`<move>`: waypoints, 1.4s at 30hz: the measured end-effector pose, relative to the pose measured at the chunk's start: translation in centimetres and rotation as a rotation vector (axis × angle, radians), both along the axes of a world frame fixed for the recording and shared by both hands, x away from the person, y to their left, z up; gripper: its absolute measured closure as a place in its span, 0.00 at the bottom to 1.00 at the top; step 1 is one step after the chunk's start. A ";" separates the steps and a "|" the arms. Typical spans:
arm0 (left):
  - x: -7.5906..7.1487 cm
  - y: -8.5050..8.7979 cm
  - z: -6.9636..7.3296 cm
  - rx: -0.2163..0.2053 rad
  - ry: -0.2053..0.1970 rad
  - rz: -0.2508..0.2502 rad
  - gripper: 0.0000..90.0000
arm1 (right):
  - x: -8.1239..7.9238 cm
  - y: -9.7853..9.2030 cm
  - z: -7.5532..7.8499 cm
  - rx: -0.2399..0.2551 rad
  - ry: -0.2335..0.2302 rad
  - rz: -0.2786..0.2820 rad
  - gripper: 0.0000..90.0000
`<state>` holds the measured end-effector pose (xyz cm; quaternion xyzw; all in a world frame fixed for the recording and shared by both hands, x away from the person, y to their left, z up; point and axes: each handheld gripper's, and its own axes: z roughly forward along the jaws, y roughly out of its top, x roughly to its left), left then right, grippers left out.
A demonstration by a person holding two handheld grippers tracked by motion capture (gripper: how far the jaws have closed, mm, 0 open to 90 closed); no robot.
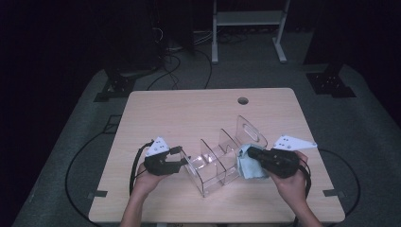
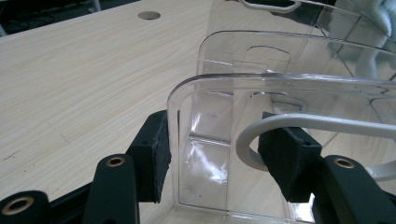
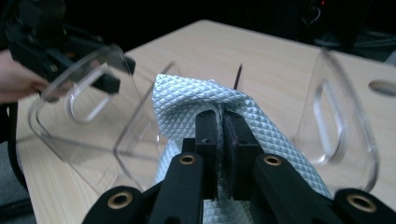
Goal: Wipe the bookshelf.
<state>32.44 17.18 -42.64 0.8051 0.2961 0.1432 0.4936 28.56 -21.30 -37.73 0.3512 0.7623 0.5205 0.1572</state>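
Note:
A clear plastic divider rack [image 1: 217,161] stands on the wooden table [image 1: 189,113], in the near middle. My left gripper [image 1: 183,158] is shut on the rack's left end panel [image 2: 280,60]. One of its pads [image 2: 156,154] sits on the panel's outer edge and the other inside the handle cutout. My right gripper [image 1: 250,152] is shut on a pale blue textured cloth [image 3: 187,98], pinched between nearly touching jaws. It holds the cloth [image 1: 248,168] at the rack's right end, between two clear dividers [image 3: 345,116]. The left gripper [image 3: 112,74] also appears far off in the right gripper view.
A round cable hole [image 1: 243,100] lies near the table's far edge. Bare tabletop stretches behind and to the left of the rack. Beyond the table are a white frame [image 1: 248,19], floor cables [image 1: 175,66] and black stand bases [image 1: 331,82].

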 end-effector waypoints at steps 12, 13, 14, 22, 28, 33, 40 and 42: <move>-0.1 -0.1 0.0 0.008 -0.012 0.010 0.50 | 3.0 1.9 -0.2 -0.051 0.016 -0.028 0.94; -0.1 -0.1 0.0 0.006 -0.011 0.009 0.50 | 2.9 1.9 -0.5 -0.059 0.021 -0.025 0.94; -0.1 -0.1 0.0 0.007 -0.011 0.009 0.50 | 2.7 1.9 -0.8 -0.069 0.028 -0.022 0.94; -0.1 -0.1 0.0 0.012 -0.017 0.010 0.50 | 2.7 2.0 -1.0 -0.081 0.029 -0.028 0.94; -0.1 -0.1 0.0 0.011 -0.019 0.008 0.50 | 3.9 2.5 -1.2 -0.069 0.045 -0.032 0.94; -0.1 -0.1 0.0 0.013 -0.020 0.009 0.50 | 3.6 2.4 -1.1 -0.080 0.041 -0.033 0.94; -0.1 -0.1 0.0 0.014 -0.020 0.007 0.50 | 4.4 2.9 -1.2 -0.071 0.055 -0.042 0.94; -0.1 -0.1 0.0 0.015 -0.020 0.005 0.50 | 4.2 2.8 -1.1 -0.077 0.050 -0.041 0.94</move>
